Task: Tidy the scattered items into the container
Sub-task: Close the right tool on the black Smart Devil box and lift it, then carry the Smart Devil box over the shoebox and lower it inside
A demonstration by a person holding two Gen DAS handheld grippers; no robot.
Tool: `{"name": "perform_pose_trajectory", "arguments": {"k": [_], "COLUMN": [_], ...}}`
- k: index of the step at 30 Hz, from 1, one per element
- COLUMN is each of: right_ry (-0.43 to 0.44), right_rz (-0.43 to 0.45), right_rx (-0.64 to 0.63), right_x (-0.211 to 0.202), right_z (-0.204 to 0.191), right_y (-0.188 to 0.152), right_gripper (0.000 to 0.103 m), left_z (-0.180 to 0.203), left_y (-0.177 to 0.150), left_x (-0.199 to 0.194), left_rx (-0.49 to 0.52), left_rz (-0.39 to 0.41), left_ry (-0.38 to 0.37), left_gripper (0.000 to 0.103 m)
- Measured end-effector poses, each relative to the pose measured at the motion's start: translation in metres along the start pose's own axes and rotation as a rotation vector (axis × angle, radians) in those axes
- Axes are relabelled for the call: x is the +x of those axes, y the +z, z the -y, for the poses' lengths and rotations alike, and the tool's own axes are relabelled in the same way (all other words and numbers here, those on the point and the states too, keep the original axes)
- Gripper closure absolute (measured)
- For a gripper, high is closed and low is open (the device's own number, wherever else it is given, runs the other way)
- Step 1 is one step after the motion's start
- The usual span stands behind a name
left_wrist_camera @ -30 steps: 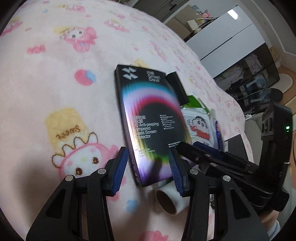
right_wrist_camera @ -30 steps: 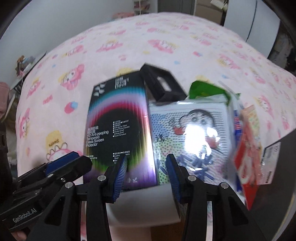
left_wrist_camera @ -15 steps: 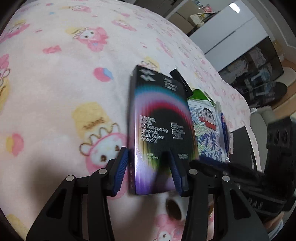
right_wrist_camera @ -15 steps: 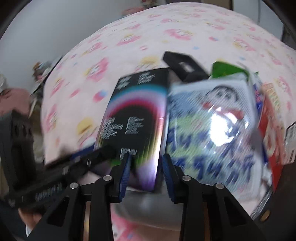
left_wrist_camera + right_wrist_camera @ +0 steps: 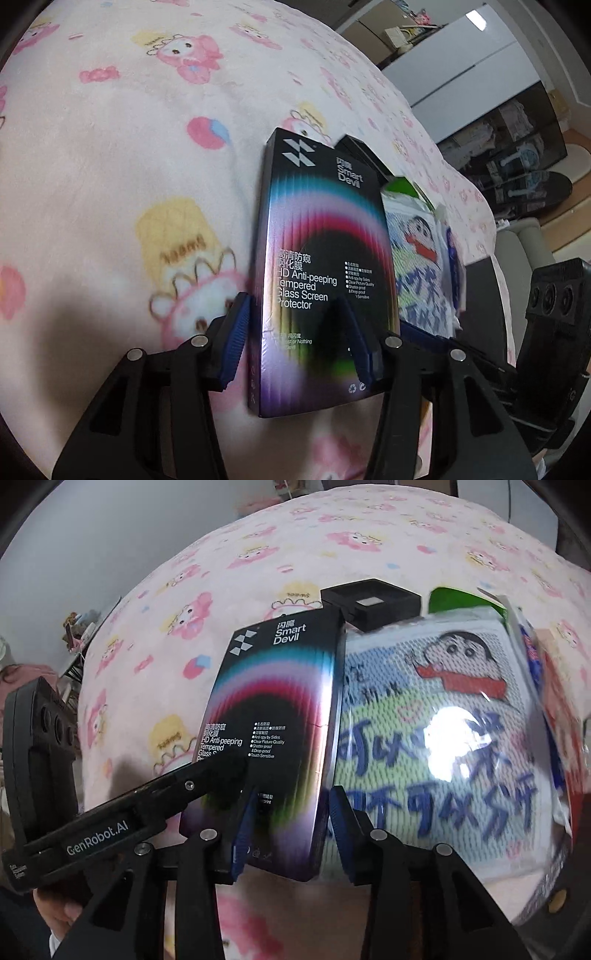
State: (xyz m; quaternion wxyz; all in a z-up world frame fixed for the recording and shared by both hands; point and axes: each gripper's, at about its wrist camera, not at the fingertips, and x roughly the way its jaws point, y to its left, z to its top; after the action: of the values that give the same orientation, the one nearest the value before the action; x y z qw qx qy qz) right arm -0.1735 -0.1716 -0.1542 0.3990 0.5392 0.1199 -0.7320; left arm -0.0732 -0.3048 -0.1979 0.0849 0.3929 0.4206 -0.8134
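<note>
right claw (image 5: 290,830): jaws clamped on the right long edge of the screen protector box (image 5: 266,738), near its bottom corner. left pad lies on the printed face, right pad is behind the edge, between the box and the knitted pouch (image 5: 436,738).

left claw (image 5: 299,339): jaws have just been opening, box (image 5: 325,273) is between them. left pad sits just beside the box's left edge, looks barely clear but can't tell for sure. right finger lies over the lower right of the front face. reads as apart, not clamped.

box itself: flat, black, glossy, rainbow ring graphic, "smart devil" at top, "hd anti-peeping tempered glass screen protector" in white mid-face. it stands tilted up off the bed (image 5: 110,166), bottom edge nearest the cameras, top leaning away.

just right of it, touching along the edge: the pouch in clear wrap, cartoon boy with red scarf, blue handwriting, glare spot in the middle. right of that a red-and-white packet (image 5: 561,720), partly cut off.

behind the box top: small black tray-like case (image 5: 373,603), and a green item (image 5: 461,600) behind the pouch.

underneath everything: pink fleece blanket with cartoon print.
</note>
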Motion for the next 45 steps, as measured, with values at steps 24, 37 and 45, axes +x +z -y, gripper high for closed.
{"name": "perform_pose_trajectory", "arguments": {"k": [24,37,45], "right_ry": [-0.012,0.026,-0.045], "right_rz": [0.043,0.203,0.324], "right_rx": [0.102,0.179,0.258], "right_x": [-0.041,-0.154,-0.224], "right_z": [0.02,0.048,0.09], "right_y": [-0.045,-0.086,-0.118], "right_gripper": [0.062,0.063,0.063], "left_z": [0.028,0.146,0.231], "left_y": [-0.033,-0.068,-0.092], "left_x": [-0.019,-0.079,-0.071], "left_rx": [0.127,0.372,0.478], "left_rz": [-0.084,-0.039,-0.091], "left_ry": [-0.055,-0.062,-0.156], "left_gripper": [0.049,0.05,0.051]}}
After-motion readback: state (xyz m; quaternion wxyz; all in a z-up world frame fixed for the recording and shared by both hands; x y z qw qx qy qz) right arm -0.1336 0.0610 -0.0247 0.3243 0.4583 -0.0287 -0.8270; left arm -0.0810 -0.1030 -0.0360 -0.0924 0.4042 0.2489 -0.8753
